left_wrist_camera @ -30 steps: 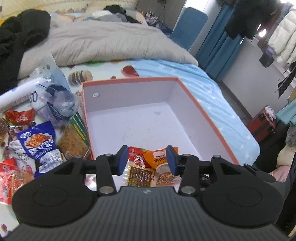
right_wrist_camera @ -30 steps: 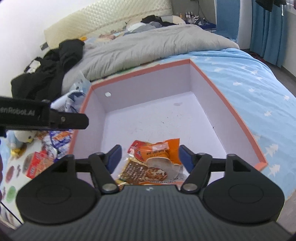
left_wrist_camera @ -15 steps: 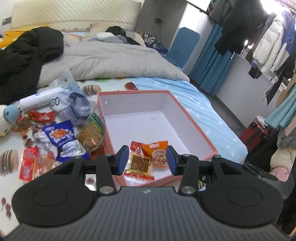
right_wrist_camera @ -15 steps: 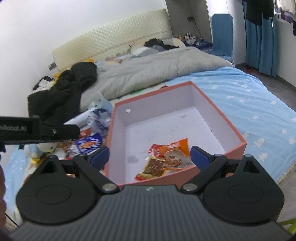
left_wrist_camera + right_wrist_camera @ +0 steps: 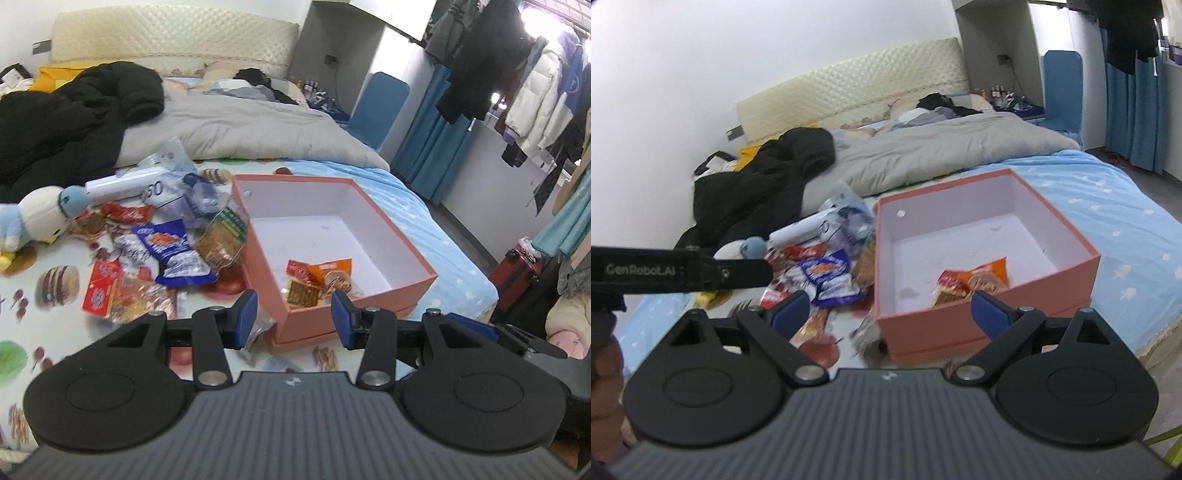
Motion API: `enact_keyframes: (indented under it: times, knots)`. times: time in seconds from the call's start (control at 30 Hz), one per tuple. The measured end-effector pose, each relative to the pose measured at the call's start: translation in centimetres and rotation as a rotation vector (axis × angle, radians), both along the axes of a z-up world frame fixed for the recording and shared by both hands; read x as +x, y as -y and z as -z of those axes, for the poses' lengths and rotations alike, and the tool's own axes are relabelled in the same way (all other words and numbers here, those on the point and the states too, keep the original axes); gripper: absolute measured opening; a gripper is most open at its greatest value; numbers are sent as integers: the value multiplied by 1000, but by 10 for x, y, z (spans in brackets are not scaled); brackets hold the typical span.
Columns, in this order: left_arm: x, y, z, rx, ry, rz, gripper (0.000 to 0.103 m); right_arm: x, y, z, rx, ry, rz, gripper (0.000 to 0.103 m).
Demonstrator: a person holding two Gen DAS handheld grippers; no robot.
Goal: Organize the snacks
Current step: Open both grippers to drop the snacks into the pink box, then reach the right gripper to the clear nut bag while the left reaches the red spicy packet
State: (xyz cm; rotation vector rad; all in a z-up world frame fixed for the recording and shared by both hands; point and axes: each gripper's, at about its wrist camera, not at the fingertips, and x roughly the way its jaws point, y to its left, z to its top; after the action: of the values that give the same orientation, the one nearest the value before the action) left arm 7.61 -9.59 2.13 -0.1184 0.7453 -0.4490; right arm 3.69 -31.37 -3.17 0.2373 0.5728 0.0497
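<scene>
An orange-pink box (image 5: 402, 236) (image 5: 960, 332) with a white inside lies on the bed. A few snack packets (image 5: 317, 277) (image 5: 975, 278) rest near its front wall. Left of the box, loose snack packets (image 5: 147, 258) (image 5: 823, 273) are strewn over the printed sheet, among them a blue one (image 5: 166, 243). My left gripper (image 5: 293, 310) hovers back from the box's near corner, open, nothing between its fingers. My right gripper (image 5: 888, 306) hangs before the box's front wall with its jaws wide open and empty. The left gripper's body (image 5: 676, 271) shows at the left of the right wrist view.
A plush toy (image 5: 33, 218), a white tube and clear bags lie beside the snacks. A black jacket (image 5: 74, 122) and a grey duvet (image 5: 240, 129) fill the far bed. Beyond the bed's right edge stand a red suitcase (image 5: 517, 269), a blue chair and hanging clothes.
Both grippers have drawn back and upward from over the box, so the whole box and the snack pile now show. The right gripper's jaws have spread wider. The packets stay in the box.
</scene>
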Motion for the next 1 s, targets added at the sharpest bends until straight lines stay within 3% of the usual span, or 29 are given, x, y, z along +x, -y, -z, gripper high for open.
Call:
enact_keyframes:
  times: [0.13,0.23,0.47,0.83,1.0]
  knots:
    - [-13,-14,8,-12,14,-32,50,-14,-10,7,-13,-2,-6,96]
    - [-24,-17,13,33,41,-40,50,-28,-20,15,-35,0,-11,96]
    - [-42,-25,30,63,21,-32,50,-37,-39,25,-61,-35,-85,96]
    - [-34,-54,60,61,-45,-123,60,-33,-55,43,-101,-70,-107,96]
    - [-22,-63,75,73,-65,-157,73,-27,-64,50,-127,-60,-120,96]
